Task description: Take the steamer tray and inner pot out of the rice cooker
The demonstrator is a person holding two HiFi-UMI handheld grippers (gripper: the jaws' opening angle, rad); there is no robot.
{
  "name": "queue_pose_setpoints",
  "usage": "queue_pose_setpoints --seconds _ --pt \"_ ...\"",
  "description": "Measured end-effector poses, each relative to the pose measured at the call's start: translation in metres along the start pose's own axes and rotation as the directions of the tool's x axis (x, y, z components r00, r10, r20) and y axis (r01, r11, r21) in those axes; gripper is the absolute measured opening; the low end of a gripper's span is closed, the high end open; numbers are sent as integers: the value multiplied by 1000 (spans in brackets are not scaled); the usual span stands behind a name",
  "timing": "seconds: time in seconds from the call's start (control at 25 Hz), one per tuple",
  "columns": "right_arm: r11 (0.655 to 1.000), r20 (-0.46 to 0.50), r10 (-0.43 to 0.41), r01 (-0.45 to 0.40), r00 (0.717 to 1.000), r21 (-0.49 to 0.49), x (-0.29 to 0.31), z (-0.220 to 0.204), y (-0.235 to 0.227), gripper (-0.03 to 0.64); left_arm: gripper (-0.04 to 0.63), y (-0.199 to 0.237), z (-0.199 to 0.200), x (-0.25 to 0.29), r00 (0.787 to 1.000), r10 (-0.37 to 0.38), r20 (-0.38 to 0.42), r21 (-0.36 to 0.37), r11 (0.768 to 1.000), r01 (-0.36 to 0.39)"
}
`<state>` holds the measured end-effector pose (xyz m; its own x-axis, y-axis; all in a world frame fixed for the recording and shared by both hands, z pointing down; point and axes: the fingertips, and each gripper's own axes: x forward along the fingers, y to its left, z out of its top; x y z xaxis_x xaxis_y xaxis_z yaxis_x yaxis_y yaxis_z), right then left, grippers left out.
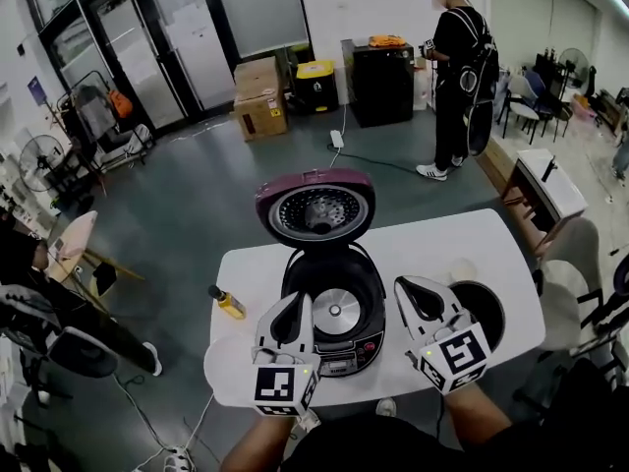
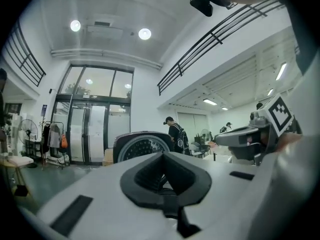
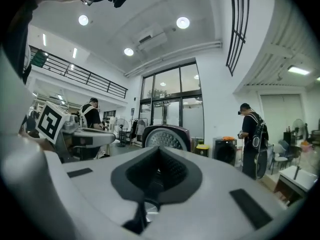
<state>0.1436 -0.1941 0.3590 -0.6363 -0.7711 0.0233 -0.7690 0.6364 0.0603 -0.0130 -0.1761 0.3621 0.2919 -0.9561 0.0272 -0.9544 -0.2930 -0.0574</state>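
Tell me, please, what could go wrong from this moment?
1. The dark pot sits on the table right beside the right gripper; a careless swing could knock it.
2. The small yellow bottle sits near the left gripper and the table's edge; a nudge might push it off.

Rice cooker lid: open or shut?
Open. The lid stands raised behind the rice cooker, perforated inner face showing, the cavity below exposed.
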Motion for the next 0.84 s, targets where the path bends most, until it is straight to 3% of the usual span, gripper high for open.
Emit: queue_pose_setpoints --seconds 0.36,0.84 --pt "997 -15 70 -70 997 -11 31 -4 54 -2 0 44 -10 -30 998 54 -15 -13 998 -54" --pt "998 -36 59 -60 998 -26 46 -11 67 -2 0 62 -24 -37 997 63 -44 -31 997 -65"
